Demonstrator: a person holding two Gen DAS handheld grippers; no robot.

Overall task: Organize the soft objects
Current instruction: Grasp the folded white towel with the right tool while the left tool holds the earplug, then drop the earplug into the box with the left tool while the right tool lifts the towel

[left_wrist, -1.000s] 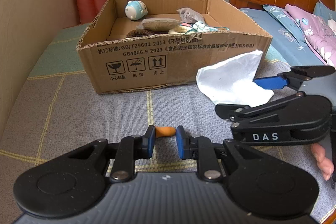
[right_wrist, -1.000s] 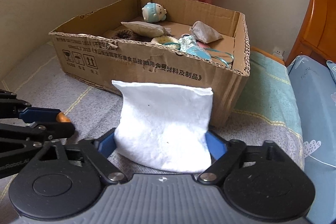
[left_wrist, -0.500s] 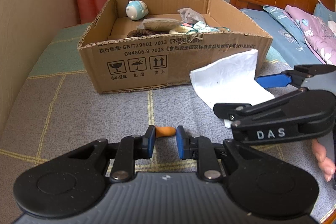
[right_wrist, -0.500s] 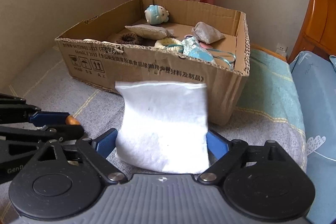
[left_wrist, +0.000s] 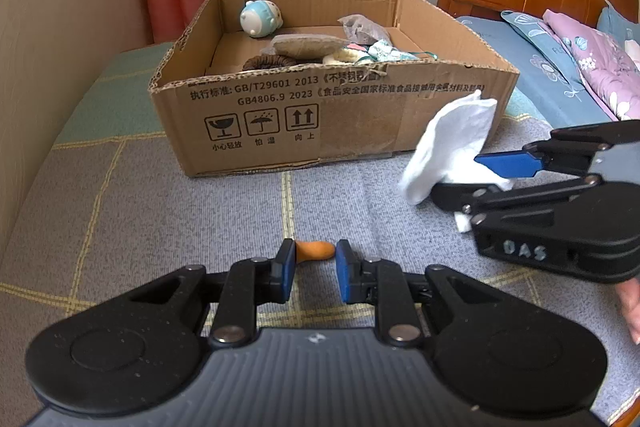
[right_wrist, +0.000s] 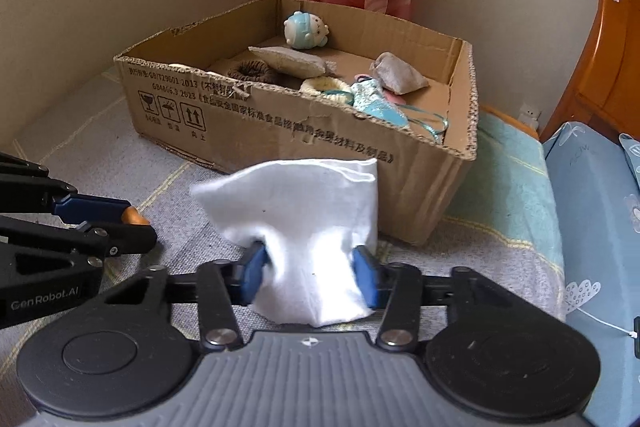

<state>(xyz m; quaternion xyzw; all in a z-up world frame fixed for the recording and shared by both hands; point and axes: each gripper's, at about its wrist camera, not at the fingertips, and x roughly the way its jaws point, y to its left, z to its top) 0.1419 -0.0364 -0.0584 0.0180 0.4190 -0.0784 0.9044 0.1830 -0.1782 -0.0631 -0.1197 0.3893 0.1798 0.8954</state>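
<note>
While I watched the right wrist view, the white cloth pouch stood just below the middle of the frame, its long axis running bottom to top and its open, hemmed edge pointing up toward the cardboard box behind it. It was pinched in at the waist, so its lower part bulged and its upper part flared. My right gripper had just been closing, and its blue pads were pressed into both sides of the pouch, clamped on it. In the left wrist view the same pouch sat at the right of the frame, leaning up and to the right beside the box's front corner. My left gripper sat low in the middle of that frame with its jaws drawn close together, a small gap between the pads. A small orange piece lay sideways on the grey checked bedcover just beyond the tips; I could not tell whether the pads touched it. Several soft items lay inside the box.
</note>
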